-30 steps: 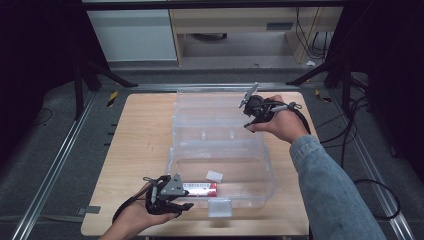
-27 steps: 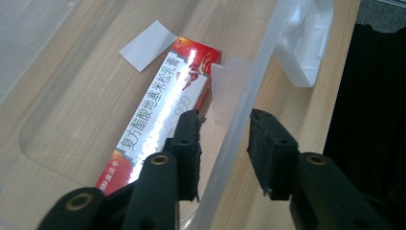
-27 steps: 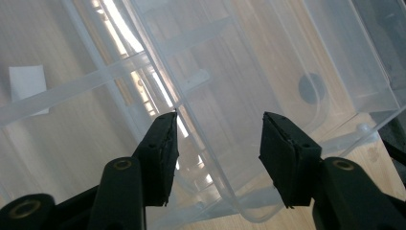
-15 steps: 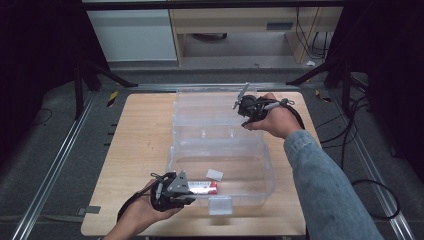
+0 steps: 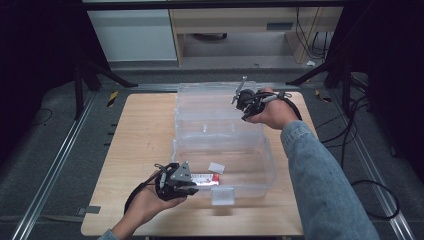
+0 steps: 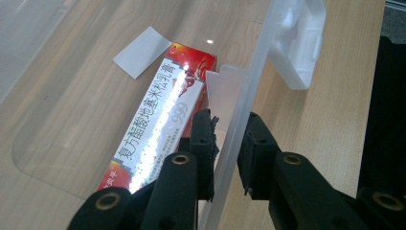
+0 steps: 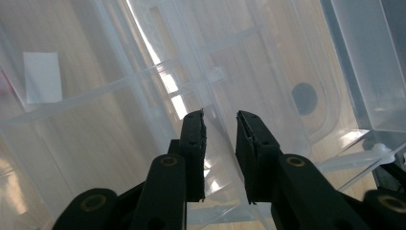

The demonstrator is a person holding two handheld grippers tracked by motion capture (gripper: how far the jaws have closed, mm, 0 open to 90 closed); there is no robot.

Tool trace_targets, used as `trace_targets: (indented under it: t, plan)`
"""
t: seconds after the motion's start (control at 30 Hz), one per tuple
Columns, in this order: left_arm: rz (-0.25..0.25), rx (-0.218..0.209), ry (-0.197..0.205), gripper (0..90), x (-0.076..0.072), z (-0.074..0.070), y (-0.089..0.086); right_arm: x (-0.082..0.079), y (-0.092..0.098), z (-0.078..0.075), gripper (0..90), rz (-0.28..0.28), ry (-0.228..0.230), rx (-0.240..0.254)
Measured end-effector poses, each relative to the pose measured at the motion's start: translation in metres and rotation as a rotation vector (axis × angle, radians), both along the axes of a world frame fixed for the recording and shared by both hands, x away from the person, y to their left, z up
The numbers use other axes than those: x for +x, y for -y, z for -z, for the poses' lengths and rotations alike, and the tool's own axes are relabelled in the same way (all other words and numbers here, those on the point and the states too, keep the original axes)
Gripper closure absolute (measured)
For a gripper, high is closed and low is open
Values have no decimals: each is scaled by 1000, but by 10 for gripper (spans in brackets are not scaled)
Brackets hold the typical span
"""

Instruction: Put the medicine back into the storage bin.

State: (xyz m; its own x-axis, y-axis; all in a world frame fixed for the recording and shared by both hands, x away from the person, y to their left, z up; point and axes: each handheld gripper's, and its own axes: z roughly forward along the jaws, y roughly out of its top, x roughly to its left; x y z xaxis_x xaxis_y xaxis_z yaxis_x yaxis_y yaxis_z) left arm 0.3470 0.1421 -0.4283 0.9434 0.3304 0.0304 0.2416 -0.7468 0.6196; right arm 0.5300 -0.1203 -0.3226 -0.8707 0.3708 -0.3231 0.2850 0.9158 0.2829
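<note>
With our left gripper [image 5: 197, 181] jaws clamped on the clear box's [image 5: 260, 170] near wall and our right gripper [image 5: 239, 95] jaws closing around the lid [image 7: 210, 139], uneven pulling could slide it across the counter [image 5: 140, 140].

Red-white box [image 6: 160, 120]: lower end hidden behind left gripper's fingers [image 6: 203, 143]; lid edge blurred between right gripper's fingers [image 7: 194, 143].
</note>
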Motion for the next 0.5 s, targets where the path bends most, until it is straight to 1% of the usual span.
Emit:
trace_targets:
  t: [0.07,0.1,0.17,0.2,0.27,0.5]
  plan:
    - [2,6,3,769,1,-1,0,0,-1,-2,762,-4,-8,-2]
    - [2,8,3,769,1,-1,0,0,-1,-2,770,-19,-10,-4]
    - [2,10,3,770,1,-1,0,-2,-1,-4,780,-14,-17,-4]
    - [0,8,2,770,1,-1,0,-2,-1,-5,784,-27,-13,-3]
    - [0,9,2,770,1,-1,1,-3,-2,-6,788,-22,-14,-1]
    - [-1,9,2,770,2,-1,1,-12,-5,-14,815,-42,-12,-7]
